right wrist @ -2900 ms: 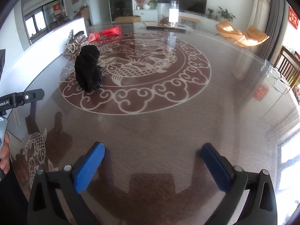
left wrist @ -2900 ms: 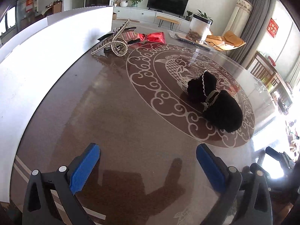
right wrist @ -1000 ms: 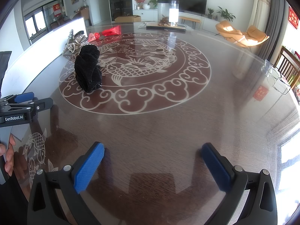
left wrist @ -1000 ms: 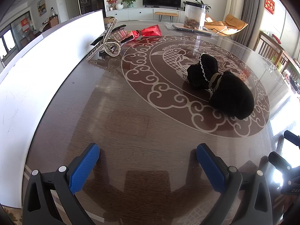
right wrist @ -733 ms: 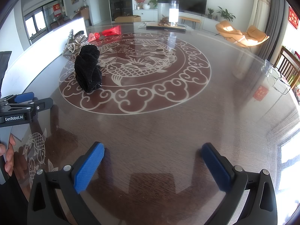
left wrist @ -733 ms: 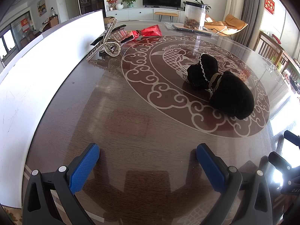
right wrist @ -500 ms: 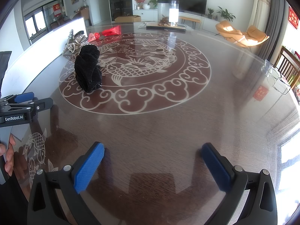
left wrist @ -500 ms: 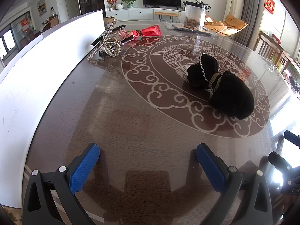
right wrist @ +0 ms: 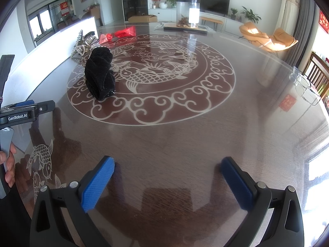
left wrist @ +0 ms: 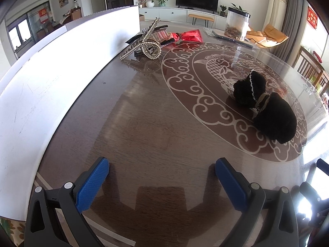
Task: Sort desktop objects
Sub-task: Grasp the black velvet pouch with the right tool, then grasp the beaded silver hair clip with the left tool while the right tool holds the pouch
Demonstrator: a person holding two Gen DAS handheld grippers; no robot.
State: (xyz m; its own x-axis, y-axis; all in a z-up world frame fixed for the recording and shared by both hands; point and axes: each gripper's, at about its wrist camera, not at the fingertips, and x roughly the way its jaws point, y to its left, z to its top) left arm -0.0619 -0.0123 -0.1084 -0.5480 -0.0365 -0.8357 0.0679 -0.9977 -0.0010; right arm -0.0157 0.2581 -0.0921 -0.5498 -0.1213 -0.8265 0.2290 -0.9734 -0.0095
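Note:
A black velvet bow hair accessory (left wrist: 265, 103) lies on the round patterned table (left wrist: 156, 123), right of centre; it also shows in the right wrist view (right wrist: 100, 76). A pile of rhinestone hair clips (left wrist: 147, 41) lies at the far side by the white board, also seen in the right wrist view (right wrist: 82, 45). A red foil wrapper (left wrist: 188, 35) lies behind them. My left gripper (left wrist: 161, 177) is open and empty above the near table edge. My right gripper (right wrist: 167, 175) is open and empty, far from the bow.
A long white board (left wrist: 51, 78) stands along the table's left side. A clear jar (right wrist: 188, 13) on a dark tray stands at the far edge. Clear glasses (right wrist: 306, 88) lie at the right rim. The left gripper's body (right wrist: 22, 113) shows at the right wrist view's left edge.
Since about three seconds ago the left gripper has shifted its view leftward and the left tool has moved into the right wrist view. Over the last second nothing has moved.

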